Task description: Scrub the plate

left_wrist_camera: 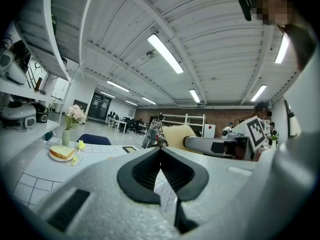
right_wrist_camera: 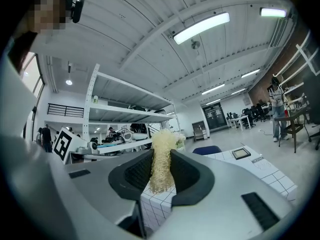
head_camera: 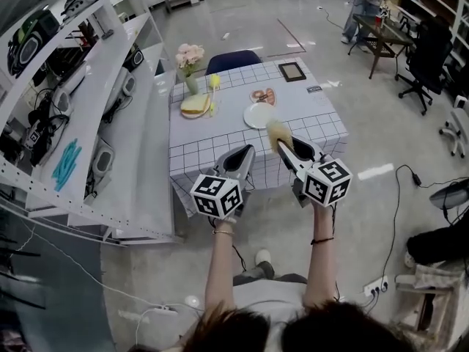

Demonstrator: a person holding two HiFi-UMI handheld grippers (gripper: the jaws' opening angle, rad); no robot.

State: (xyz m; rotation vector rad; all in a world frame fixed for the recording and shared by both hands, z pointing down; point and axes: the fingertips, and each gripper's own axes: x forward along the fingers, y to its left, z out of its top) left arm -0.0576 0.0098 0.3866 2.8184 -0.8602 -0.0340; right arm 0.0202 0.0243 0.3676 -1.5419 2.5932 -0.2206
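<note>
Plate (head_camera: 259, 115) sits white and bare on the tabletop (head_camera: 322, 127), rigid, slick and breakable I judge, best steadied at its rim by my closed, empty left tool (head_camera: 245, 156) while my right tool (head_camera: 287, 145) pinches the soft, light fibre scrubber (head_camera: 277, 132).

The scrubber (right_wrist_camera: 161, 166) is a coarse, pale-yellow tangle of dry fibres, rough and matt. The right gripper (right_wrist_camera: 161, 156) and the left gripper (left_wrist_camera: 160, 151) both have smooth, matt grey plastic shells. Their pads (right_wrist_camera: 134, 176) are black, ribbed and rubbery-looking. The table (head_camera: 205, 141) wears a white grid-printed cloth, soft and matt, hanging in folds at its edge. On the table, the plate (head_camera: 258, 115) looks white, smooth and faintly glossy. Around the table the floor (head_camera: 242, 20) is polished grey, glossy with reflections. Beside the table, the shelving (head_camera: 95, 101) looks like white-painted metal.
</note>
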